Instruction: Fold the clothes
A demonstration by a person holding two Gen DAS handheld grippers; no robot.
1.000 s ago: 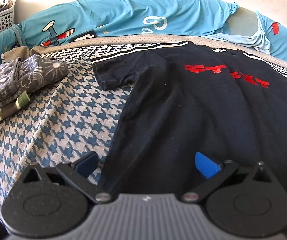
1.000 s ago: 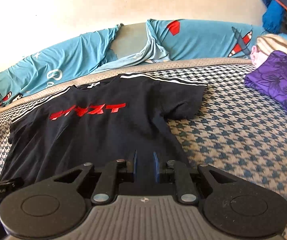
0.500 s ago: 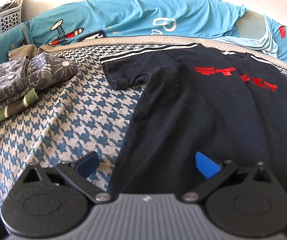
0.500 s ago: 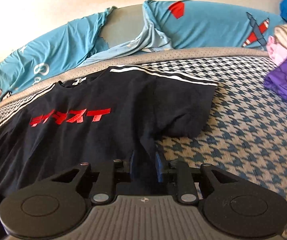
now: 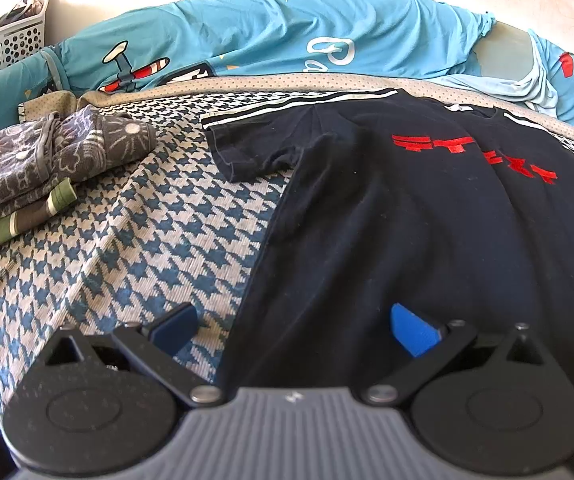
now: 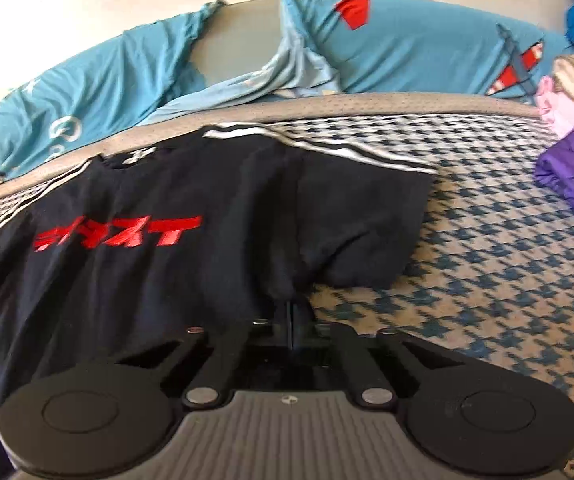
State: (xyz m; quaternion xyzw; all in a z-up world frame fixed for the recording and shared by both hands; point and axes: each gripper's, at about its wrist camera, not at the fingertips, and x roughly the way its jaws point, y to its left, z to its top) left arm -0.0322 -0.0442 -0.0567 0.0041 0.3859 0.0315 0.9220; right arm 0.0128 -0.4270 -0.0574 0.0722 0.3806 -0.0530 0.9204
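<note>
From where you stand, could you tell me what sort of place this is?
Most likely a bedroom: a black T-shirt lies spread on a houndstooth bedspread, with blue aeroplane-print bedding bunched behind and folded clothes stacked beside.

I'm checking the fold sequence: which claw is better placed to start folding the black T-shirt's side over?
The right. The right claw is already shut on the edge of the black T-shirt below its sleeve, so it could probably lift and fold. The left claw is open, straddling the shirt's other edge, gripping nothing.

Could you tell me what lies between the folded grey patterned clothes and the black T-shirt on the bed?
Only bare houndstooth bedcover lies between the grey clothes and the black T-shirt; the left wrist view shows it.
</note>
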